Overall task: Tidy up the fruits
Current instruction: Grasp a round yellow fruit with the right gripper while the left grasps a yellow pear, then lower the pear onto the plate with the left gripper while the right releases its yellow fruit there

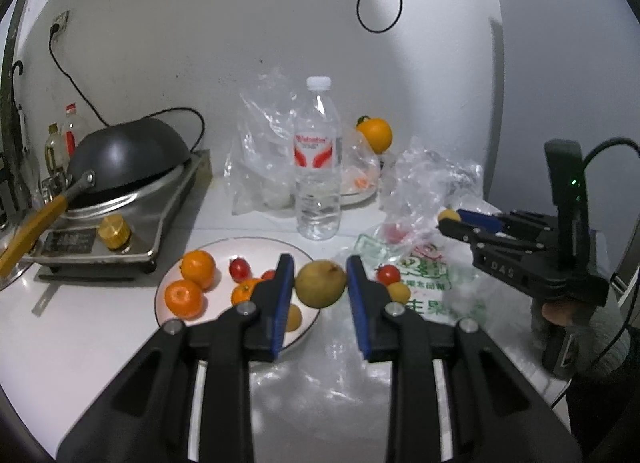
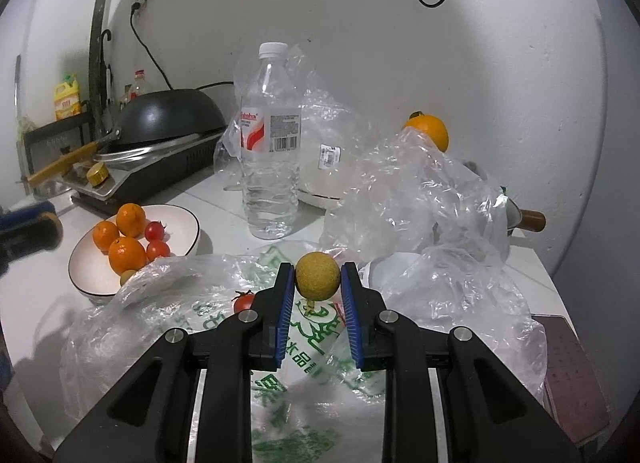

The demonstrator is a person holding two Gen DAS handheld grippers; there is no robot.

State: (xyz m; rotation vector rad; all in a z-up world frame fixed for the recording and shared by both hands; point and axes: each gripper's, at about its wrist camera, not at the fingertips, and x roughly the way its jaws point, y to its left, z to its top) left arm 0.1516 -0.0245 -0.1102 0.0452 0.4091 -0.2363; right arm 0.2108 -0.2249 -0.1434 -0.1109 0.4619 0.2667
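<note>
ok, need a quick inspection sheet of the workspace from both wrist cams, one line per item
Surface: white counter, partly covered by plastic.
Job's things: white plate holding oranges and cherry tomatoes; loose cherry tomato on the printed bag; one large orange at the back.
Clutter: water bottle, crumpled clear bags, wok on a cooker.
Grippers: left gripper shut on a yellow-green fruit; right gripper shut on a small round yellow fruit.
Cables: black wall cord; a cable at the right gripper.
Surroundings: white wall, bottles on a rack at left.
</note>
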